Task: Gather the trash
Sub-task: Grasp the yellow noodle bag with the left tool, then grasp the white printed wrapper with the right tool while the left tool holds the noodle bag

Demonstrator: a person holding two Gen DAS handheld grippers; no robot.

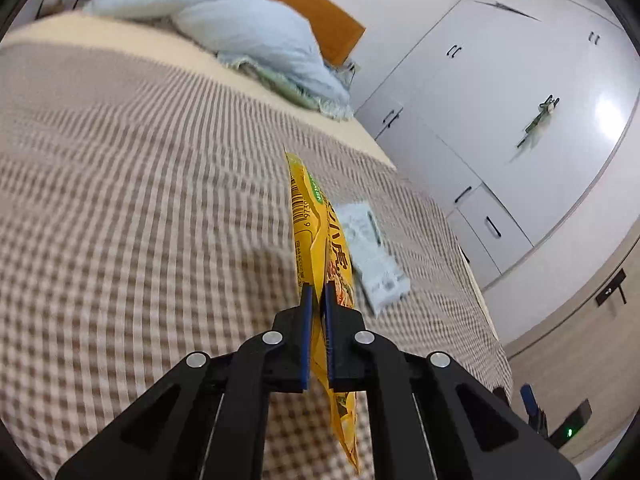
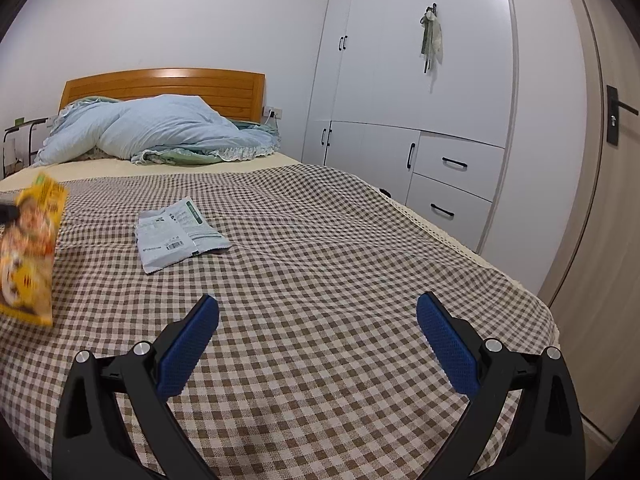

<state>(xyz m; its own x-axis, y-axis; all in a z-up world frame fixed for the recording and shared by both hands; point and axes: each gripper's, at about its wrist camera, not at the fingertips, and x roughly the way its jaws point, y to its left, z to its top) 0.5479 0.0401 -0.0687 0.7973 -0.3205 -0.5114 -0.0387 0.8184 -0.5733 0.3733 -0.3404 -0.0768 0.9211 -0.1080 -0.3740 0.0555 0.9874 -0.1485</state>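
Note:
My left gripper [image 1: 316, 290] is shut on a yellow snack wrapper [image 1: 316, 216] and holds it edge-on above the checked bedspread [image 1: 140, 200]. The wrapper also shows blurred at the left of the right wrist view [image 2: 30, 252]. A white and green flat packet [image 1: 372, 256] lies on the bed just right of the held wrapper; it also shows in the right wrist view [image 2: 178, 234], ahead and left of my right gripper [image 2: 318, 304]. My right gripper is open and empty, low over the bedspread [image 2: 320, 240].
A crumpled light blue duvet [image 2: 148, 128] lies at the wooden headboard [image 2: 160, 84]. White wardrobes and drawers [image 2: 420, 120] stand right of the bed. A door with a dark handle [image 2: 614, 116] is at far right. A small side table [image 2: 22, 132] stands far left.

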